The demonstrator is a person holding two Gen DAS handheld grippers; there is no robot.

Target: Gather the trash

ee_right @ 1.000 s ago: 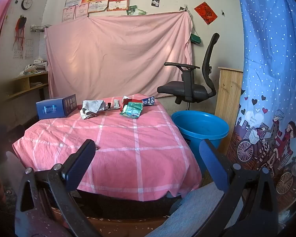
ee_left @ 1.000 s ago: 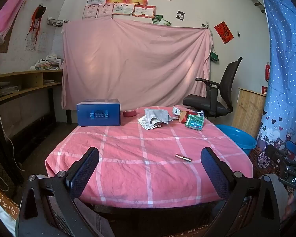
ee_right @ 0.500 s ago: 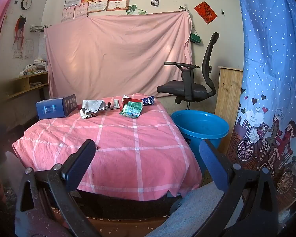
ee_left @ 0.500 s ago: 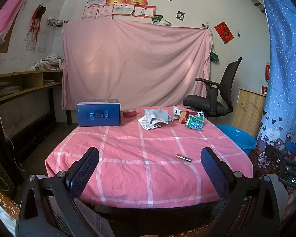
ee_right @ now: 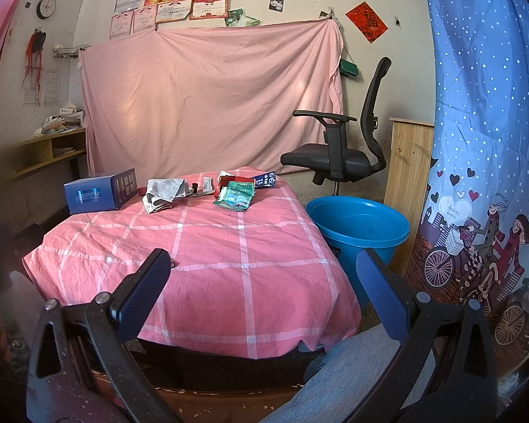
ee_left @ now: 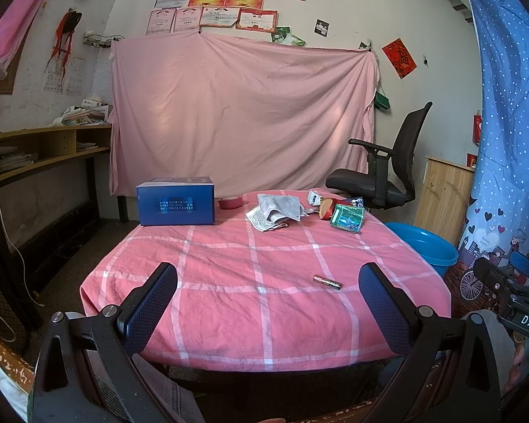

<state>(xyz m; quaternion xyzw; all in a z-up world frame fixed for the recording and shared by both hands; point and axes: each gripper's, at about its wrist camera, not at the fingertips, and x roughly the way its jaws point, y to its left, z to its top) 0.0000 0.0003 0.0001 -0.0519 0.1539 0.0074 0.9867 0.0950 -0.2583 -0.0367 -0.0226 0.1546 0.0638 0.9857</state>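
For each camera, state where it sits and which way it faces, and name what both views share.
Left wrist: rides the left tongs, held open before the table's near edge, facing the pink-checked table head on; a trouser leg shows below, the right tongs at far right.
Right wrist: rides the right tongs, open, further right, facing the table and the blue bucket on the floor; a denim-clad leg shows below.
Shared: blue box, crumpled newspaper, green packet, office chair.

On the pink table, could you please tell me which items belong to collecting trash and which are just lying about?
For the job:
crumpled newspaper
green wrapper
battery
blue tub, likely the bin

Just lying about:
blue box
red tape roll
office chair
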